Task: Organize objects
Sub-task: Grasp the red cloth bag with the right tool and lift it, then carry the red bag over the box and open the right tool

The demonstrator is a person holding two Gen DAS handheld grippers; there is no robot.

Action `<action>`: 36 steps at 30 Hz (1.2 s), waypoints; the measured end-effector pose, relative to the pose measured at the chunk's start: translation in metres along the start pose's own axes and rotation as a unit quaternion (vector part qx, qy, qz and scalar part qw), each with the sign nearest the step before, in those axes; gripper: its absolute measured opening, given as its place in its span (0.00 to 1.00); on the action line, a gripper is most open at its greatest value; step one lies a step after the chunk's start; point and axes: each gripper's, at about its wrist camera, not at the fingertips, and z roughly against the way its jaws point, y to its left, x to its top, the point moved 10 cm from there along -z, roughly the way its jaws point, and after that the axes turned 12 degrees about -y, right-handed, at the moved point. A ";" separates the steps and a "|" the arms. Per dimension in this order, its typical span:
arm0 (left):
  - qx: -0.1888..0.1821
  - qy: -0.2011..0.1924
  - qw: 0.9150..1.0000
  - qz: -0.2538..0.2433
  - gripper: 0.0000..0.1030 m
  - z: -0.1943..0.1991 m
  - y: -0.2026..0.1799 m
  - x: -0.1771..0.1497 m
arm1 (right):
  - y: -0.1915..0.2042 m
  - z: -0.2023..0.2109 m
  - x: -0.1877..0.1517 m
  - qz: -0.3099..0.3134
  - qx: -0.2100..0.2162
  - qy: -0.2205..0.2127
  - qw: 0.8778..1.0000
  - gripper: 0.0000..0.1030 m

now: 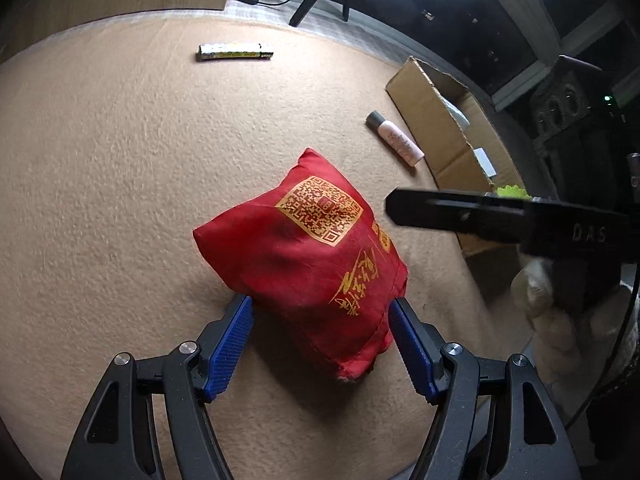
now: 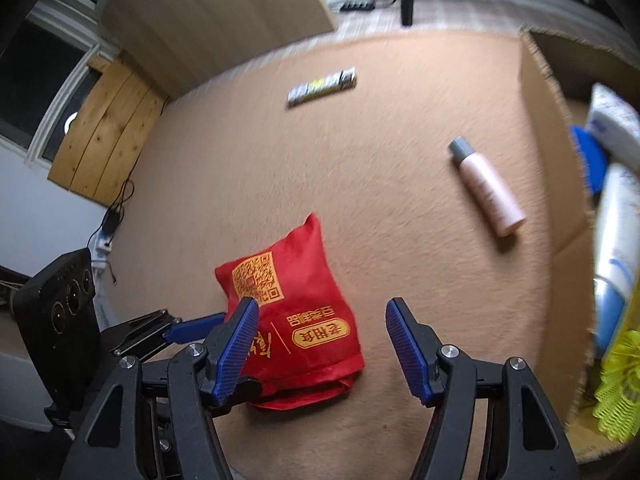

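Note:
A red cloth bag (image 1: 308, 248) with gold print lies on the tan carpet. My left gripper (image 1: 320, 316) is open with its blue pads on either side of the bag's near end; whether they touch it is unclear. The bag also shows in the right wrist view (image 2: 296, 308), where the left gripper (image 2: 192, 330) reaches it from the left. My right gripper (image 2: 322, 320) is open and empty, hovering above the bag's right side. A pink bottle (image 1: 396, 138) (image 2: 486, 188) with a grey cap and a printed tube (image 1: 236, 51) (image 2: 322, 86) lie farther off.
An open cardboard box (image 1: 436, 120) (image 2: 540, 128) stands at the right, holding white and blue bottles (image 2: 616, 200) and a yellow mesh item (image 2: 620, 384). A wooden panel (image 2: 216, 12) and cables stand beyond the carpet.

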 end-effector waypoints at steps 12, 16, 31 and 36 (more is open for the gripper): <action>-0.003 0.006 1.000 0.023 0.70 -0.008 0.006 -0.005 | 0.012 -0.024 -0.013 0.003 0.033 0.035 0.999 0.61; -0.007 0.005 1.000 0.023 0.65 -0.010 0.003 -0.005 | 0.012 -0.021 -0.014 0.002 0.036 0.030 0.999 0.63; -0.023 -0.026 0.999 -0.026 0.62 -0.003 -0.050 0.039 | 0.002 0.042 0.021 0.010 0.014 -0.047 0.999 0.62; -0.042 -0.038 0.997 -0.054 0.62 -0.007 -0.085 0.065 | -0.020 0.077 0.042 0.000 -0.006 -0.083 0.997 0.62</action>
